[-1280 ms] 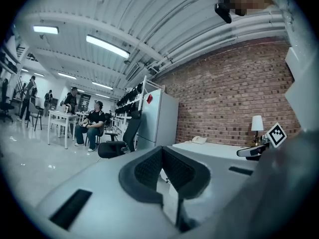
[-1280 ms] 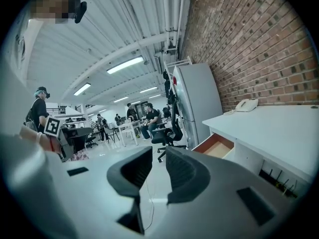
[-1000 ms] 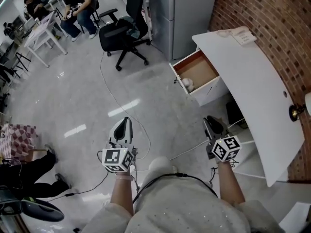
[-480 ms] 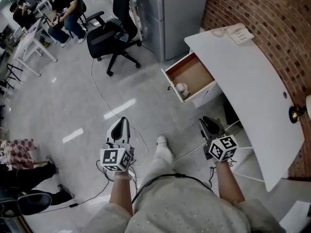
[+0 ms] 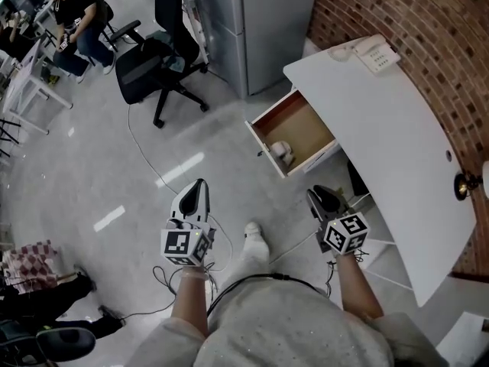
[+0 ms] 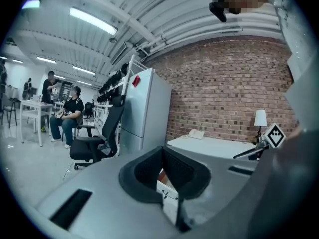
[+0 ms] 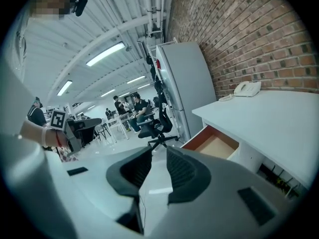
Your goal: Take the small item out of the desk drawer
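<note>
**Inspector:** What could go wrong from here?

**Observer:** Nearest, a cable [image 5: 147,163] trails over the floor by the person's foot [image 5: 256,239]. A step toward the desk [image 5: 382,128] could snag it. Farther off, the small item [image 5: 281,151] lies in the open drawer [image 5: 261,142], tucked in the corner against the front panel. In my judgement, jaws set too narrow would shove it rather than straddle it.

**Inspector:** And the hands?

**Observer:** Both are low ahead of the body, aimed forward and well short of the drawer. The left gripper [image 5: 197,186] has its tips together and is empty. The right gripper [image 5: 319,196] has its jaws slightly parted with nothing between them.
</note>
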A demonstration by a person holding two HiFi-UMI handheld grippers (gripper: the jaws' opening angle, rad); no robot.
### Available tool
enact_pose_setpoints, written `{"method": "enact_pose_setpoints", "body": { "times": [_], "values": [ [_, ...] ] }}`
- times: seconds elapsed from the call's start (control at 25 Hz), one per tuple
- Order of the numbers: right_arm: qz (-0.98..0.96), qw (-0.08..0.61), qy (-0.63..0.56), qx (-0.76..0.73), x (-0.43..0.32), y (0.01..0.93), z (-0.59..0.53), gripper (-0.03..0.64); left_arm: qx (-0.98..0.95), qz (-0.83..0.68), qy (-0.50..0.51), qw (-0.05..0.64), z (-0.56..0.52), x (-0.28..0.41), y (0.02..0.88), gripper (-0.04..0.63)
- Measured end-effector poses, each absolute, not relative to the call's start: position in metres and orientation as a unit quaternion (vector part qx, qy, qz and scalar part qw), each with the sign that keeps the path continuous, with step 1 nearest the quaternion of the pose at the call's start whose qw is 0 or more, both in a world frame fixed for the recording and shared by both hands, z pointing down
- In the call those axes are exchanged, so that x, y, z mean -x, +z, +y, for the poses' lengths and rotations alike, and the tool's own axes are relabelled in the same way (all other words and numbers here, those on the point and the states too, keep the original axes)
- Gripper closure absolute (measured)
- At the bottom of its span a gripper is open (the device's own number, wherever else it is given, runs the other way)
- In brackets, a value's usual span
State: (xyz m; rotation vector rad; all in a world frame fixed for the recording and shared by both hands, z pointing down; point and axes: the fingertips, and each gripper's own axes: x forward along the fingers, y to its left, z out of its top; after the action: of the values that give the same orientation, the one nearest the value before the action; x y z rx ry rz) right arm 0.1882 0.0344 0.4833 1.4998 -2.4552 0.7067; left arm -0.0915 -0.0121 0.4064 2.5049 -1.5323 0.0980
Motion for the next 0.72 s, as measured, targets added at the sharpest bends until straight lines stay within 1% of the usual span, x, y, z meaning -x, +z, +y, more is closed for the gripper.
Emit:
{"method": "enact_pose_setpoints", "body": {
  "times": [0.48, 0.72],
  "values": [
    [-0.807, 0.139, 0.277, -0.503, -0.175, 0.529, -0.033, 0.518, -0.858, -0.497, 0.047, 0.118, -0.107, 0.098, 0.434, 0.597],
    [-0.802, 0.166, 0.294, -0.493, -0.163, 0.552, -0.061, 0.517, -0.856, -0.498, 0.045, 0.130, -0.133, 0.101, 0.448, 0.597]
  ]
}}
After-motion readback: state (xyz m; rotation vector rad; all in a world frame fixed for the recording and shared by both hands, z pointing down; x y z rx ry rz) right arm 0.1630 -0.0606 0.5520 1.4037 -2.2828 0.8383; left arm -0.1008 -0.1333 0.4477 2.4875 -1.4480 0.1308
